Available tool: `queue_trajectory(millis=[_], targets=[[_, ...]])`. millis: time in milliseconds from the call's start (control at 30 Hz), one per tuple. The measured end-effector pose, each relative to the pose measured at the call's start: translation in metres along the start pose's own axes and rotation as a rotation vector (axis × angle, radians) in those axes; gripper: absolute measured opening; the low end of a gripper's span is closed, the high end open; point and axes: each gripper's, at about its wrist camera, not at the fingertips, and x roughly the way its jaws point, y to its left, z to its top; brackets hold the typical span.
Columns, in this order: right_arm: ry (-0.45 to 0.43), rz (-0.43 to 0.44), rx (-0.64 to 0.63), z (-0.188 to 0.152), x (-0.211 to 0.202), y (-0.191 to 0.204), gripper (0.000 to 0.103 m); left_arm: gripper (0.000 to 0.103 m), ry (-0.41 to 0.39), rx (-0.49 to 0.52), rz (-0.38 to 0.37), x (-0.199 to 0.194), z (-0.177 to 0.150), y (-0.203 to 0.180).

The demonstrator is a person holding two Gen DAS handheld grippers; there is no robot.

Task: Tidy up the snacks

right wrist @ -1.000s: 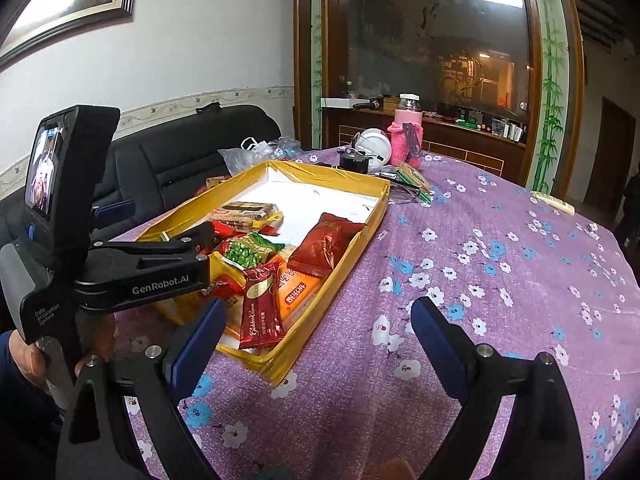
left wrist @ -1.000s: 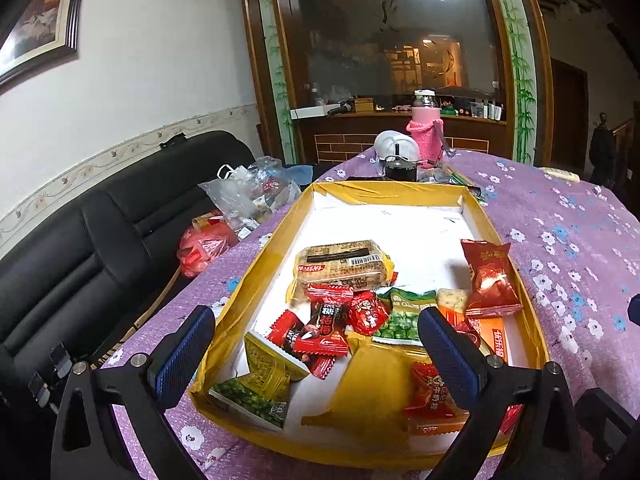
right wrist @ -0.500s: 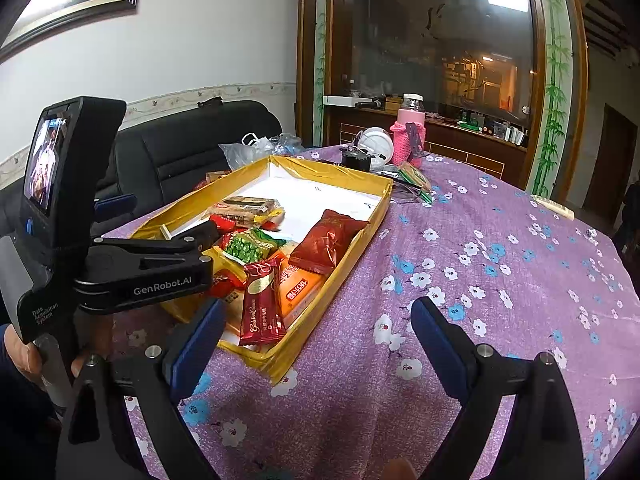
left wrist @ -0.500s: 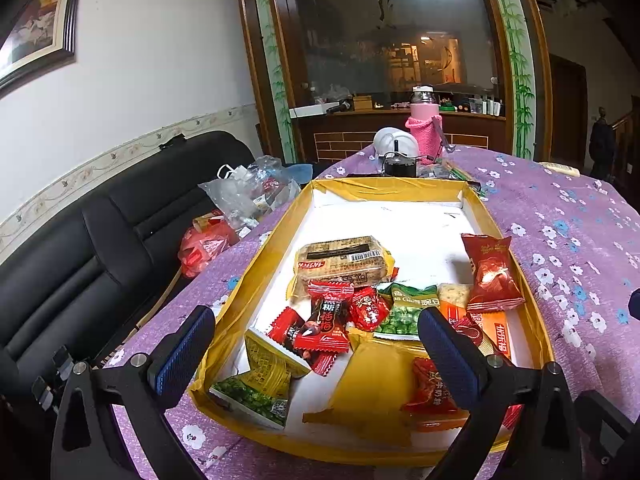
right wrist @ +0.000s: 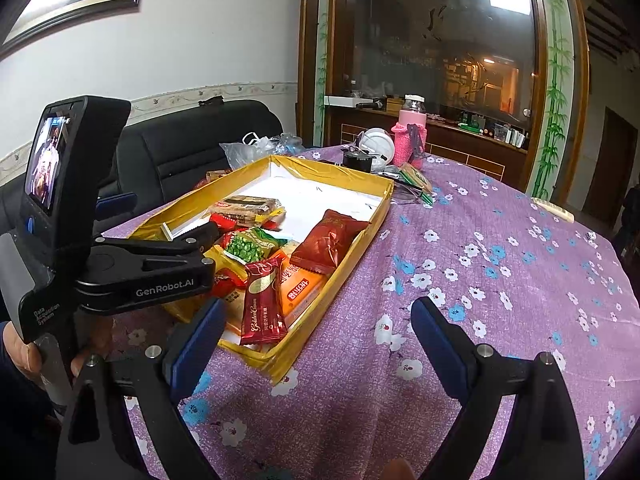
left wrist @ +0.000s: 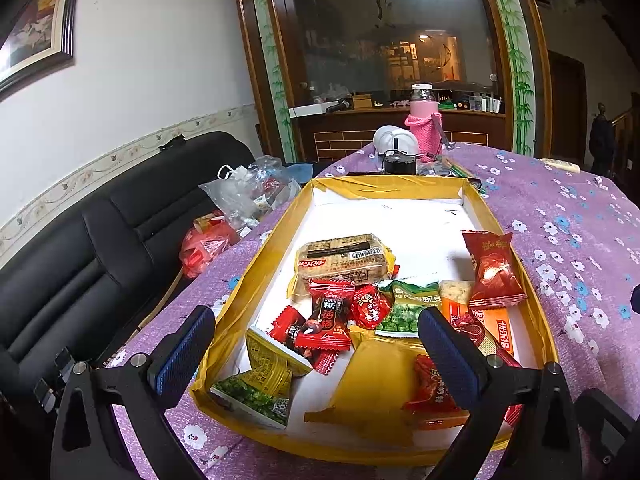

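A yellow-rimmed tray [left wrist: 264, 264] with a white floor holds a heap of snack packets at its near end. Among them are a brown cracker pack [left wrist: 344, 258], a dark red packet [left wrist: 494, 270], a green pea bag [left wrist: 408, 304] and small red candies [left wrist: 332, 320]. My left gripper [left wrist: 316, 332] hovers open over the tray's near end with nothing between its fingers. My right gripper [right wrist: 318, 320] stands open above the purple cloth, just right of the tray's near corner [right wrist: 276, 364], holding nothing. A maroon wafer packet [right wrist: 262, 304] leans in that corner.
A purple flowered tablecloth [right wrist: 500, 280] covers the table to the right of the tray. Behind the tray stand a pink sleeved bottle [left wrist: 423, 128], a white round object [left wrist: 394, 142] and a dark pot. A black sofa [left wrist: 100, 248] with plastic bags [left wrist: 248, 196] lies to the left.
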Motion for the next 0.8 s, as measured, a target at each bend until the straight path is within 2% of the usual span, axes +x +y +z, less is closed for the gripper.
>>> queue_trajectory(millis=[800], targets=[[0.000,0.002,-0.005,0.0000,0.0005,0.0009,0.093,0.103,0.004,0.002,0.004,0.0012,-0.0005,0.0023]])
